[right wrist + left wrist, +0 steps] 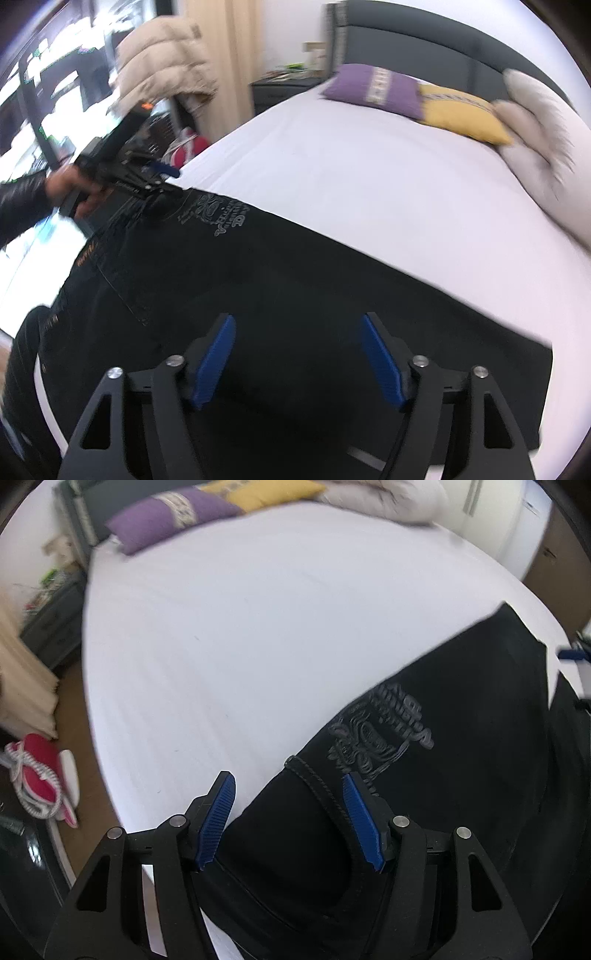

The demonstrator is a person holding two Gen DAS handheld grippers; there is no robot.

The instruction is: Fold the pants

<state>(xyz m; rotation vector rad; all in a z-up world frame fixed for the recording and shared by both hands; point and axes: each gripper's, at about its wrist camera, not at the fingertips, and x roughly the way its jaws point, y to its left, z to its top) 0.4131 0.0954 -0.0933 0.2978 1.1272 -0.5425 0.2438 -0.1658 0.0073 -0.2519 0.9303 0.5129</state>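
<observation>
I see the black denim pants with a grey printed emblem (280, 295) spread flat along the near edge of the white-sheeted bed (258, 646), presumably so a fold can be made cleanly. My left tongs (288, 819) are wide open at the waistband end, gripping nothing. My right tongs (297, 354) are equally wide open above the leg, empty. No containers are visible; purple rectangular cushion (373, 88) lies well apart

Both wrist views close above pants (443, 775)
</observation>
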